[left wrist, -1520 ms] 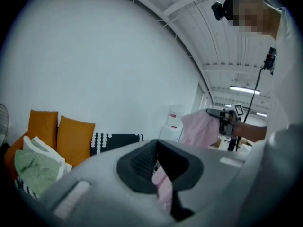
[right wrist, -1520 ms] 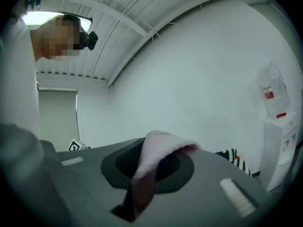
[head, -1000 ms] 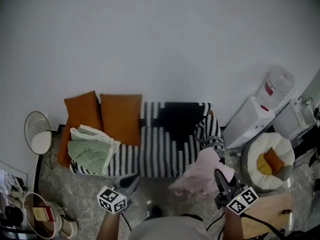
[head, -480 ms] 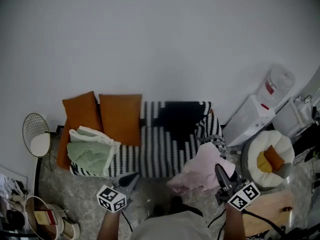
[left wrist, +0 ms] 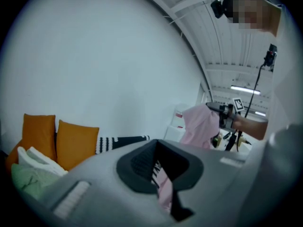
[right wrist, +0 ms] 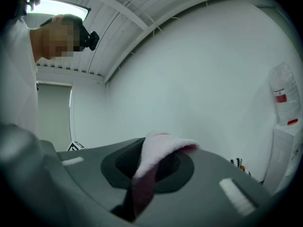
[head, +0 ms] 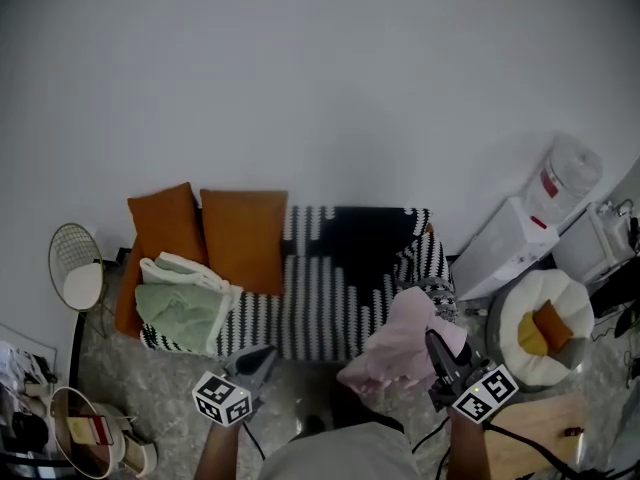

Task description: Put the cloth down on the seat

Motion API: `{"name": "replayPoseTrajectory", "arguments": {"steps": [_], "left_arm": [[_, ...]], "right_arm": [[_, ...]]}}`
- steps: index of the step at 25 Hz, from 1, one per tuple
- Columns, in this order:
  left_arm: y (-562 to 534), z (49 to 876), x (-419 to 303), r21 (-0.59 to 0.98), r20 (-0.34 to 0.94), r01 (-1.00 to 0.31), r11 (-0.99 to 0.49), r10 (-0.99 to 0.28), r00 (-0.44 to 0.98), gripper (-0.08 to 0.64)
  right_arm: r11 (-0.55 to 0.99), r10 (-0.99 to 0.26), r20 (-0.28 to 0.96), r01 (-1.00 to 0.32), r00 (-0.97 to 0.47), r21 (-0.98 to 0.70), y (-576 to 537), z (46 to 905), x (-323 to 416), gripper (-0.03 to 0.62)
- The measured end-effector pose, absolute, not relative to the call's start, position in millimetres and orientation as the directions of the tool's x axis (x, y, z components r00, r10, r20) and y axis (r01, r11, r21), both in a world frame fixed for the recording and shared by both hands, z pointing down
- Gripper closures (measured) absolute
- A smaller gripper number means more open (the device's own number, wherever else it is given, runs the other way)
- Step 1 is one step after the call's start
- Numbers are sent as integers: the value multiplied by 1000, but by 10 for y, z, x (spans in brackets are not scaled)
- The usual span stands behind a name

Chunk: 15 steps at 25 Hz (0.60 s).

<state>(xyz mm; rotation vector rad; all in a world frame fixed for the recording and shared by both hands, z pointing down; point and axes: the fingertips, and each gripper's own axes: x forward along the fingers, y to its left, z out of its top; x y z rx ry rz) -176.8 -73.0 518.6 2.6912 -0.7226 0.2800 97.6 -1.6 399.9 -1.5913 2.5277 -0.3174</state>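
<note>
Draping cloth hides right claw tips.

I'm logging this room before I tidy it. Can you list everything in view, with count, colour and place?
sofa: one, black-and-white striped cover, against the wall.
cushions: two, orange, upright at the sofa's left end.
folded blankets: one pile, pale green and white, on the seat in front of the cushions.
cloth: one, pink, hanging at the sofa's right front corner.
water dispenser: one, white, with its bottle on top, right of the sofa.
round bed: one, white with an orange cushion inside, on the floor at right.
wire-frame item: one, round, pale, left of the sofa; I can't tell what it is.
left gripper: grey, empty, jaws slightly apart.
right gripper: shut on the cloth.
</note>
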Motion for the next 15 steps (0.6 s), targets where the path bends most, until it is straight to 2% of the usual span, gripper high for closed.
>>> {"name": "replayPoseTrajectory", "arguments": {"steps": [15], "left_arm": [[-1707, 5162, -1237, 266, 293, -585, -766, -514, 806, 561]], "right_arm": [[519, -842, 9, -814, -540, -261, -1319, 4020, 1465, 548]]}}
